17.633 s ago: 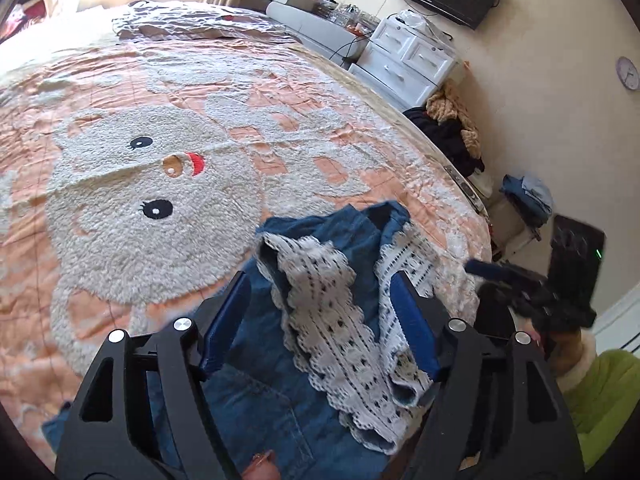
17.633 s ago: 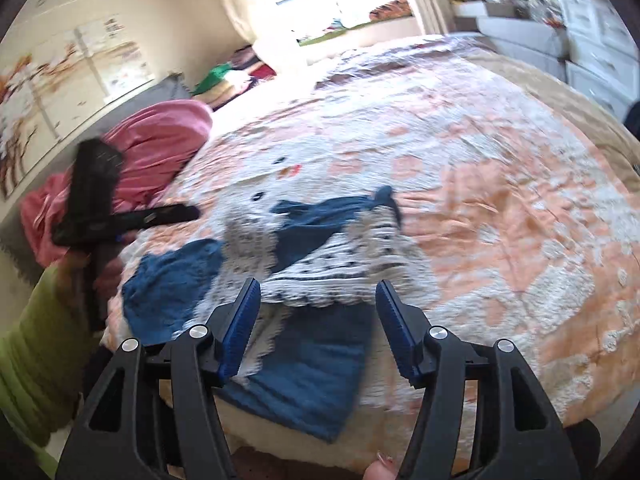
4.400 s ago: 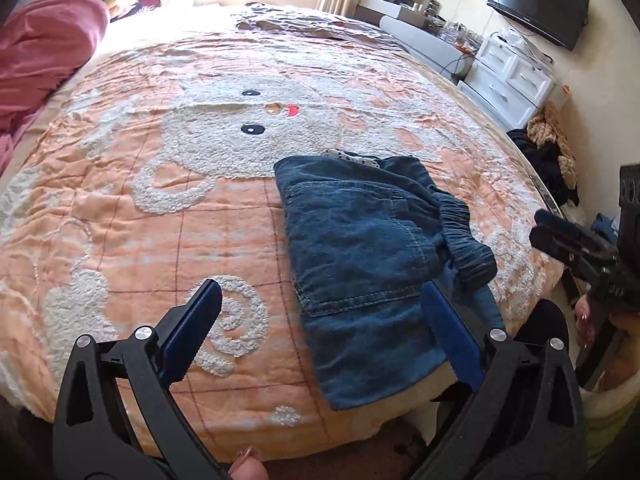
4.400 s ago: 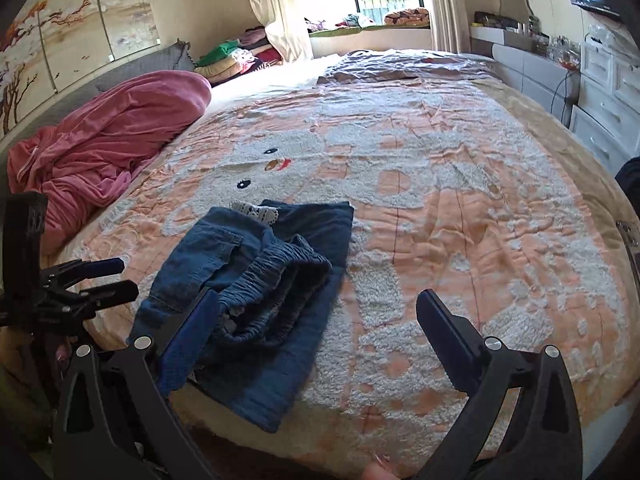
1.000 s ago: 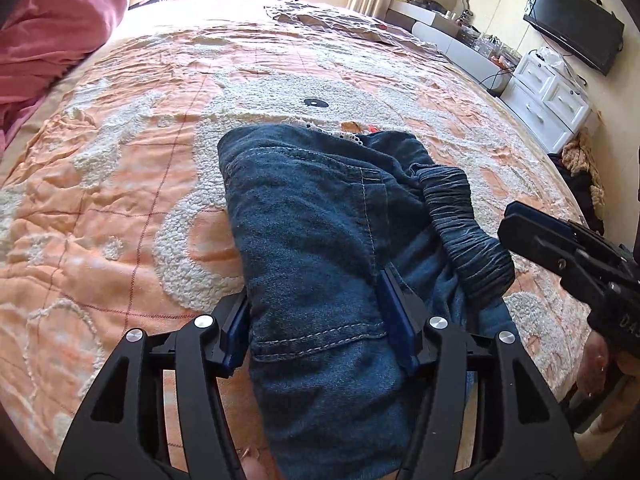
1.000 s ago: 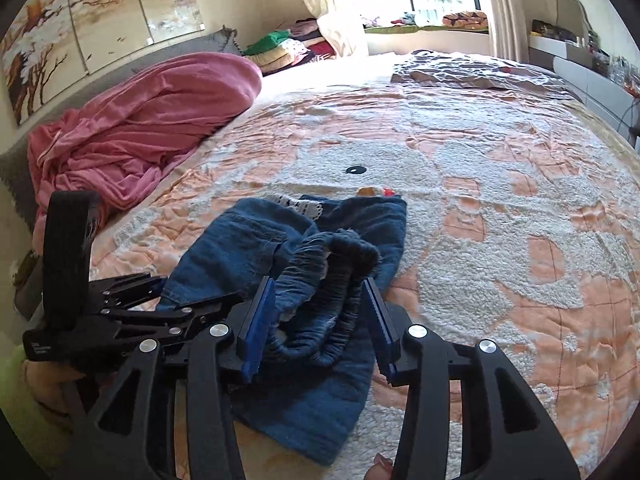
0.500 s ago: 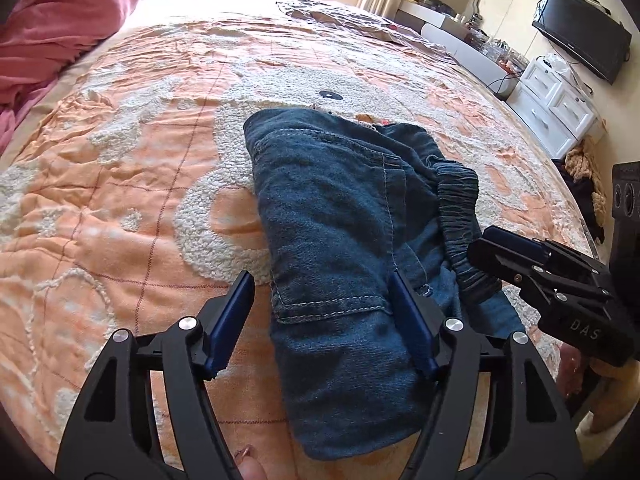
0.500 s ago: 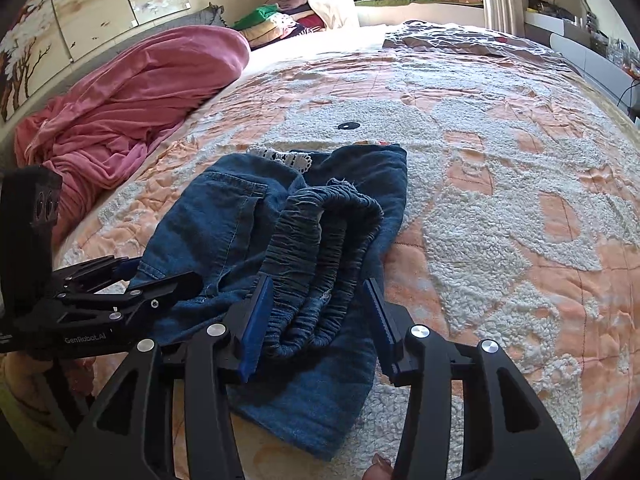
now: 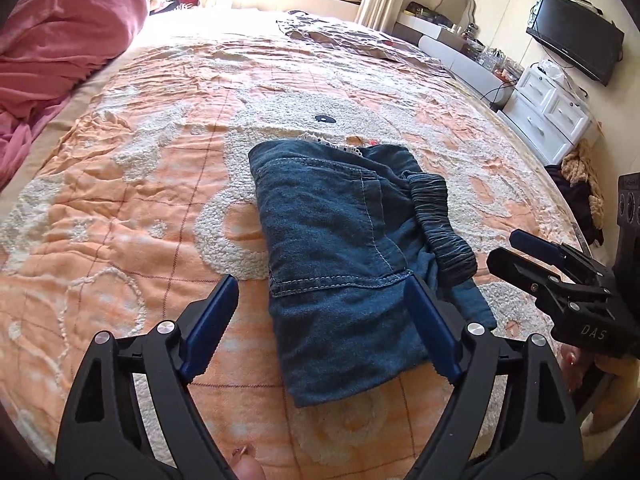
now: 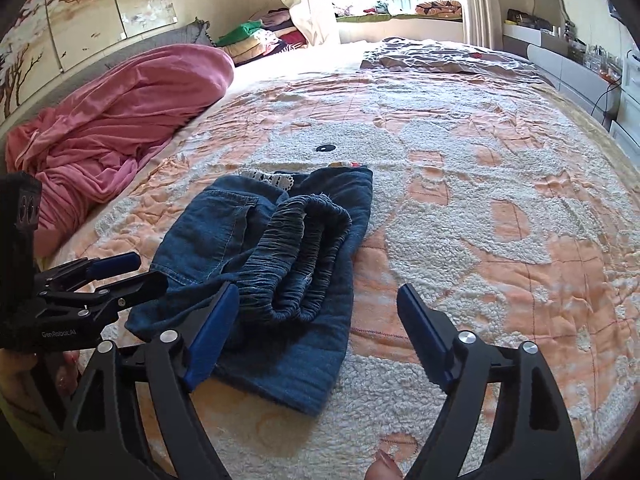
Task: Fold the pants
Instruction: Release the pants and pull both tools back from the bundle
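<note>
Folded blue denim pants [image 9: 332, 220] [image 10: 240, 232] lie flat on the peach bedspread [image 9: 120, 200], with the gathered elastic waistband [image 9: 440, 224] [image 10: 304, 248] on top and a strip of white lace [image 10: 268, 178] at the far edge. My left gripper [image 9: 320, 280] hangs over the near end of the pants. Its jaws are opening and the cloth lies below them, with neither pad pressing on it. My right gripper [image 10: 318, 290] hovers over the waistband side, jaws also opening and empty. Each gripper shows in the other's view: left gripper [image 10: 100, 276], right gripper [image 9: 536, 248].
A bunched pink blanket [image 10: 120, 112] [image 9: 60, 40] lies along the left of the bed. A grey quilt [image 10: 452, 60] sits at the far end. White drawers [image 9: 556, 108], a wall TV [image 9: 576, 36] and a clothes pile [image 9: 580, 184] stand beyond the right edge.
Both grippers have spread wide and let go of the pants. The left one has drawn back and risen a little. The pants now rest folded on the bed.
</note>
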`<action>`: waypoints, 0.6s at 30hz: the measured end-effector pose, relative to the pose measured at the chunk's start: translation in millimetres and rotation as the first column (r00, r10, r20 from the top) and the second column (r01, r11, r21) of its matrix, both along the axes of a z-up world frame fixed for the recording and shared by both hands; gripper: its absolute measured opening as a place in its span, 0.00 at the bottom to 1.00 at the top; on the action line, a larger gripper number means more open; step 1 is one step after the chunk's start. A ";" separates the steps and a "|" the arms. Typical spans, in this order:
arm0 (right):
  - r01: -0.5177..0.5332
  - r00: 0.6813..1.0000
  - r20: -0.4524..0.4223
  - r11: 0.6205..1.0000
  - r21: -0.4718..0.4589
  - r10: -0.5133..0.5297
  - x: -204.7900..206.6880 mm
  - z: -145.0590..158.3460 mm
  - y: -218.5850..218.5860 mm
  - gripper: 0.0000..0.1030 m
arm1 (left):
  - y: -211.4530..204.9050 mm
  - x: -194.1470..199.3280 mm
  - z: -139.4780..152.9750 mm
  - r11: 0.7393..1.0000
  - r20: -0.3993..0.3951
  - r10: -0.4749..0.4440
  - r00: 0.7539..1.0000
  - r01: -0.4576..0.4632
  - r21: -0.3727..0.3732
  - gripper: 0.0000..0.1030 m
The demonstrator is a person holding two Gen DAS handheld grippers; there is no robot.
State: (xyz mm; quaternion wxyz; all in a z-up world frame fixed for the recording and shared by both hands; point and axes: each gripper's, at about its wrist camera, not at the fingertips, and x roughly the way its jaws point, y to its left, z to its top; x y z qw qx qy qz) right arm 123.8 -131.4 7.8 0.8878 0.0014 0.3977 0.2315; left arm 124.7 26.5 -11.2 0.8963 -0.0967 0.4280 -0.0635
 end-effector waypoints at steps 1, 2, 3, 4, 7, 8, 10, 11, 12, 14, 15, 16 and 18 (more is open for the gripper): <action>-0.002 1.000 0.007 1.000 0.003 0.002 -2.3 2.7 -0.8 0.81 | 0.4 -2.2 2.7 1.000 0.006 0.003 1.000 -0.003 0.002 0.80; -0.001 1.000 0.014 1.000 0.004 0.001 -4.9 5.4 -1.7 0.82 | 0.7 -5.0 5.7 1.000 0.012 0.004 1.000 -0.004 0.002 0.81; 0.002 1.000 0.022 1.000 0.004 -0.002 -7.5 8.2 -2.6 0.85 | 0.6 -7.9 8.9 1.000 0.019 0.007 1.000 -0.007 0.003 0.84; 0.004 1.000 0.029 1.000 0.007 -0.004 -10.0 11.0 -3.3 0.87 | 0.6 -10.7 11.3 1.000 0.024 0.011 1.000 -0.011 0.005 0.87; 0.011 0.999 0.049 1.000 0.020 -0.012 -17.9 18.7 -6.8 0.91 | -0.8 -18.5 18.4 1.000 0.040 0.020 0.999 -0.021 0.013 0.91; 0.013 0.998 0.055 1.000 0.022 -0.014 -20.3 21.1 -8.1 0.92 | -1.5 -20.9 20.2 1.000 0.043 0.022 0.999 -0.023 0.018 0.91; 0.012 0.998 0.068 1.000 0.023 -0.013 -25.3 25.6 -9.9 0.94 | -2.3 -25.7 22.6 0.999 0.046 0.025 0.999 -0.026 0.020 0.91; 0.013 0.997 0.074 1.000 0.021 -0.014 -27.5 27.3 -10.6 0.94 | -2.5 -27.7 23.5 0.999 0.046 0.027 0.999 -0.028 0.019 0.91; 0.014 0.997 0.081 1.000 0.018 -0.015 -30.0 28.8 -11.2 0.95 | -3.2 -29.8 24.3 0.999 0.046 0.028 0.999 -0.029 0.020 0.91; 0.017 0.996 0.092 1.000 0.013 -0.018 -34.2 31.4 -12.5 0.95 | -4.1 -33.6 24.9 0.999 0.046 0.029 0.999 -0.030 0.022 0.91; 0.017 0.995 0.097 1.000 0.012 -0.018 -36.0 32.5 -13.7 0.95 | -4.9 -35.6 25.3 0.999 0.047 0.029 0.998 -0.031 0.025 0.91; 0.016 0.995 0.102 1.000 0.012 -0.017 -38.1 33.6 -14.5 0.95 | -5.5 -37.6 25.5 0.999 0.048 0.029 0.998 -0.030 0.027 0.91; 0.019 0.994 0.110 1.000 0.011 -0.020 -41.6 35.4 -16.3 0.95 | -7.1 -41.8 25.8 0.999 0.048 0.029 0.998 -0.030 0.030 0.91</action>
